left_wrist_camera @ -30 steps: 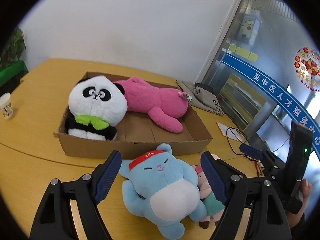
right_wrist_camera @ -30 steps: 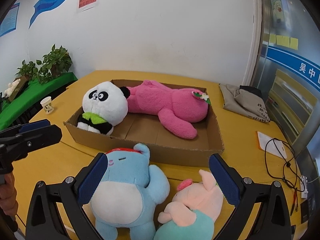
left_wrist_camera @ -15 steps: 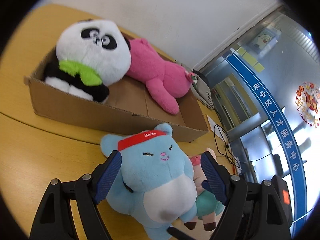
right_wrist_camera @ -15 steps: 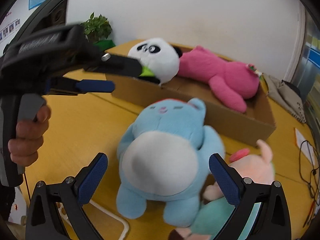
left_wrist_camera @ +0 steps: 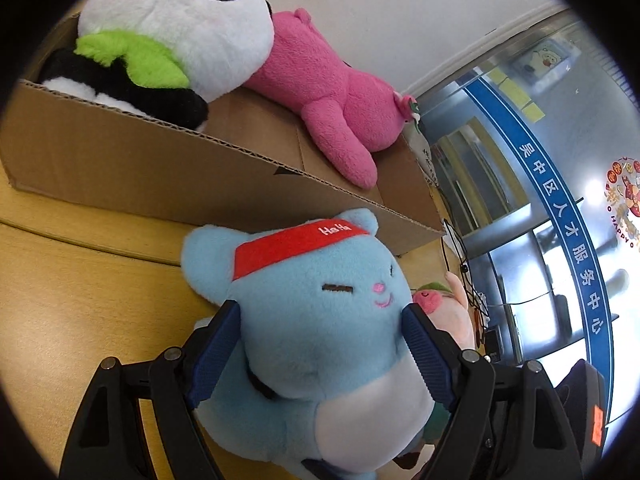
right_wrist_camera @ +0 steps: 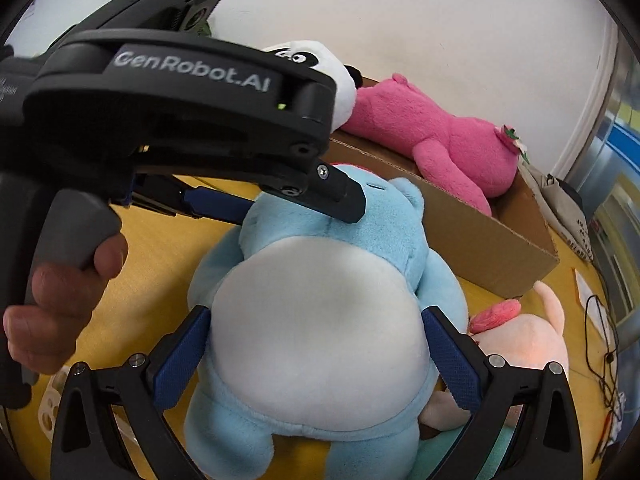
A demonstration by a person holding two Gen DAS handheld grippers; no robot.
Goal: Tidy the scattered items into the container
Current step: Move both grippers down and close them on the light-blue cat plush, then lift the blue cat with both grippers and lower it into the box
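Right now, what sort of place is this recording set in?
Probably an office or public service centre, not a home: a glass partition with a blue band of Chinese lettering, yellow sticky notes on the glass, and a large light-wood table.

We see only part of the pink-and-peach toy [left_wrist_camera: 448,312] in the left view, the rest hidden behind the blue toy [left_wrist_camera: 320,340]. In the right view the left hand-held gripper [right_wrist_camera: 304,200] covers the blue toy's face and most of the panda [right_wrist_camera: 316,64], so we cannot tell whether its pads press the plush. The blue toy's feet run off the bottom edge in both views. The panda's lower body sits behind the cardboard box wall [left_wrist_camera: 160,176]. A white thing [right_wrist_camera: 50,404] at the lower left of the right view is too cut off to name. The cable [right_wrist_camera: 604,356] on the tabletop [right_wrist_camera: 160,280] blurs at the rim.
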